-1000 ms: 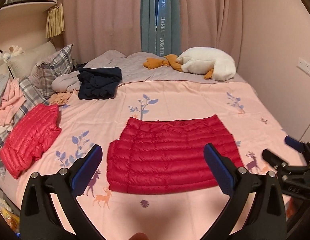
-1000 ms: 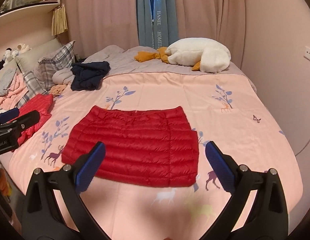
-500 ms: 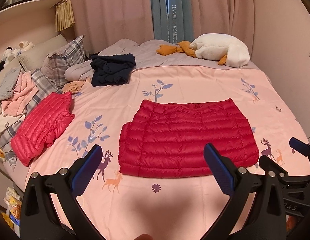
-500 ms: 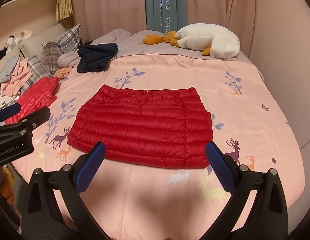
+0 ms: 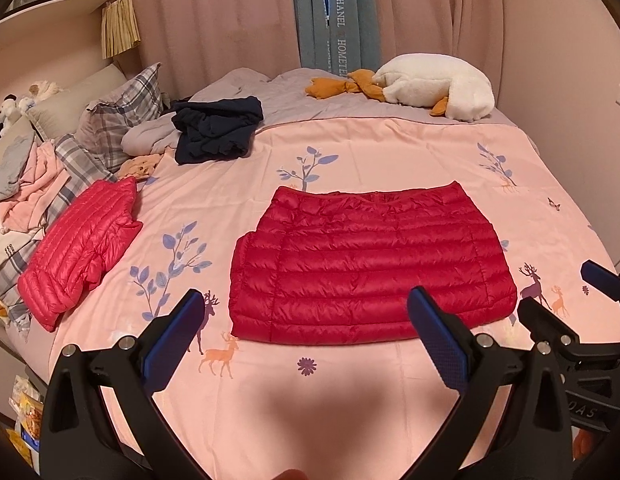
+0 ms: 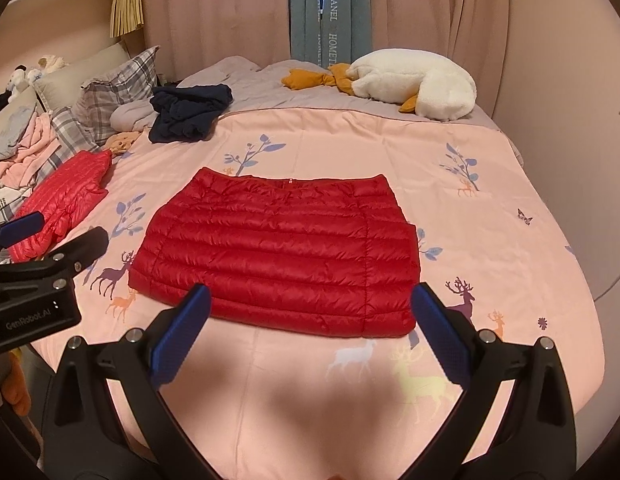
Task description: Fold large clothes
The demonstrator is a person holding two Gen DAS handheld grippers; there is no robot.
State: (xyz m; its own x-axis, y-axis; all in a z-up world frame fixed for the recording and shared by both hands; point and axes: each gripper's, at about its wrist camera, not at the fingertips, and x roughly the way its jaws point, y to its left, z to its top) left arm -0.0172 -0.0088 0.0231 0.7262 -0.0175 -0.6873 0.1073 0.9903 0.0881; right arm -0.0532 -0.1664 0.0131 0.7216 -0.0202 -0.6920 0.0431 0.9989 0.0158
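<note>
A red quilted down jacket (image 5: 369,264) lies folded into a flat rectangle in the middle of the pink bedspread (image 5: 389,152); it also shows in the right wrist view (image 6: 278,252). My left gripper (image 5: 306,320) is open and empty, held above the bed's near edge in front of the jacket. My right gripper (image 6: 310,316) is open and empty, also just short of the jacket's near hem. Each gripper shows at the edge of the other's view: the right one (image 5: 565,320), the left one (image 6: 50,240).
A second folded pink-red down jacket (image 5: 78,240) lies at the left. A dark navy garment (image 5: 214,128), plaid pillows (image 5: 118,120) and a clothes pile (image 5: 22,184) sit at the back left. A white goose plush (image 5: 433,88) lies by the curtains. A wall runs along the right.
Both grippers have moved in closer and lower toward the bed, so the red jacket sits larger and more centred in both views. Both stay open.
</note>
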